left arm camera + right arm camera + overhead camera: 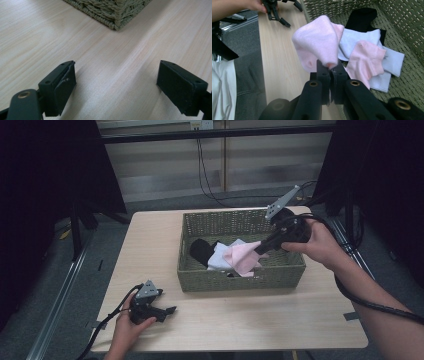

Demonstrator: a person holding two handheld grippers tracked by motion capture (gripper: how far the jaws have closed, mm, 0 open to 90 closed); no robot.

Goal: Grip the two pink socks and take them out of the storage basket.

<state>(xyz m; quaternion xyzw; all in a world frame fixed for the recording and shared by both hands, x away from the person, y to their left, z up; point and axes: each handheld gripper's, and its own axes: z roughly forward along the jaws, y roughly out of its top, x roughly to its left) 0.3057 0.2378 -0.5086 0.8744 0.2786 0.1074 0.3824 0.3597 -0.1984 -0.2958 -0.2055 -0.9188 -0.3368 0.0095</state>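
With the right gripper point(329, 68) pinched tight on one pink sock point(317, 42), lift it clear above the woven basket point(240, 277) rim before moving sideways, while the left gripper point(167, 311) rests wide open and empty in front of the basket.

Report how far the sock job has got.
Done: nothing lies on the table yet. In hand: the right gripper is shut on a pink sock above the basket. Left: another pink sock, white socks, a black one. The left gripper rests open.

Soft fuzzy knit cloth on pink sock point(319, 42). Coarse woven fibre, rough, matt on green basket point(240, 280). Pale wood-grain tabletop point(112, 75), smooth, faint sheen. Matt black plastic on right gripper point(331, 68).
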